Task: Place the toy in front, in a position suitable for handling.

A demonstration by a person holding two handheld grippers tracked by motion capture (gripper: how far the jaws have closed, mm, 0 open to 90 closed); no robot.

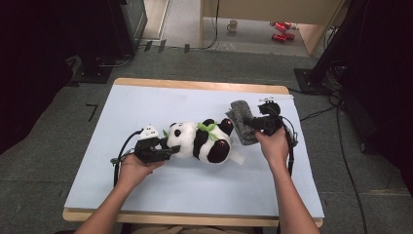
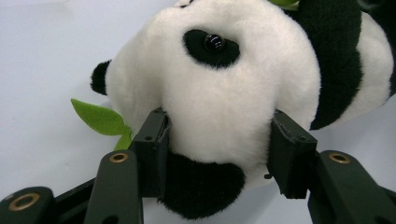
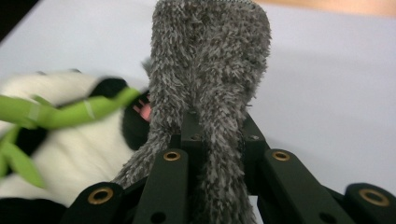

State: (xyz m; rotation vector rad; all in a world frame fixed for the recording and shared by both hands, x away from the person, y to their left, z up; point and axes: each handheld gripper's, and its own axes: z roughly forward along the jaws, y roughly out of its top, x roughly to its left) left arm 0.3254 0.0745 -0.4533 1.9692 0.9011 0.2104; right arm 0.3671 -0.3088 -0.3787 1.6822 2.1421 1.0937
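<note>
The black-and-white plush panda toy (image 1: 200, 141) lies on its side at the middle of the high view, on the pale blue sheet (image 1: 146, 195) that covers the wooden table (image 1: 195, 85). Its head points toward the left of the frame and a green felt bamboo sprig (image 1: 208, 128) crosses its chest. The left gripper (image 1: 163, 151) has its jaws clamped on the panda's head, squeezing the white fur from both sides in the left gripper view (image 2: 219, 112); this looks like a hold meant to pin the toy in place. To the right of centre, the right gripper (image 1: 251, 124) pinches a shaggy grey fabric piece (image 1: 242, 122) tightly, the cloth bunched between its narrowed jaws (image 3: 210, 60). The fabric touches the panda's rear end, probably so it can be drawn over or rubbed along the steadied toy
</note>
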